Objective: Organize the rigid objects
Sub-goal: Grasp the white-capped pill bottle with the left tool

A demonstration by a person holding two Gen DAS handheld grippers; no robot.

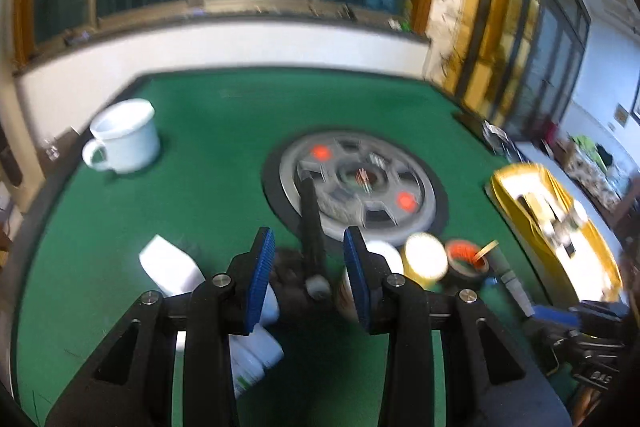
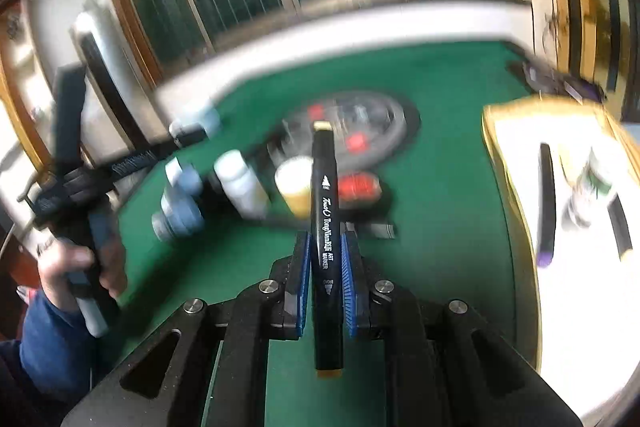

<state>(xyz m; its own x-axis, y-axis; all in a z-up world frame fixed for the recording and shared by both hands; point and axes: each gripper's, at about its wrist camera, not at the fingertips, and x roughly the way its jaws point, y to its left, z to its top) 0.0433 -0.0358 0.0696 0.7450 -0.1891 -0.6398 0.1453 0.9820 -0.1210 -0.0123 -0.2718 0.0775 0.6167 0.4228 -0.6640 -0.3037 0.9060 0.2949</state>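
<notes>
Black marker (image 2: pixel 325 227) was clamped mid-barrel between the right gripper (image 2: pixel 325 267) pads, tip pointed ahead. It was judged light, stiff and slick (grip near centre advised). Yellow tray (image 2: pixel 516 195) lay ahead-right. Left gripper (image 1: pixel 309 267) jaws were apart, nothing held.

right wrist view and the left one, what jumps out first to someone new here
In the right wrist view, a black art marker with white lettering stands clamped between the right gripper's blue-padded fingers, over the green felt table. To its right lies a yellow-rimmed white tray already holding dark pens. In the left wrist view, a white enamel mug sits far left, and a round grey hub with red buttons fills the table's centre.
</notes>
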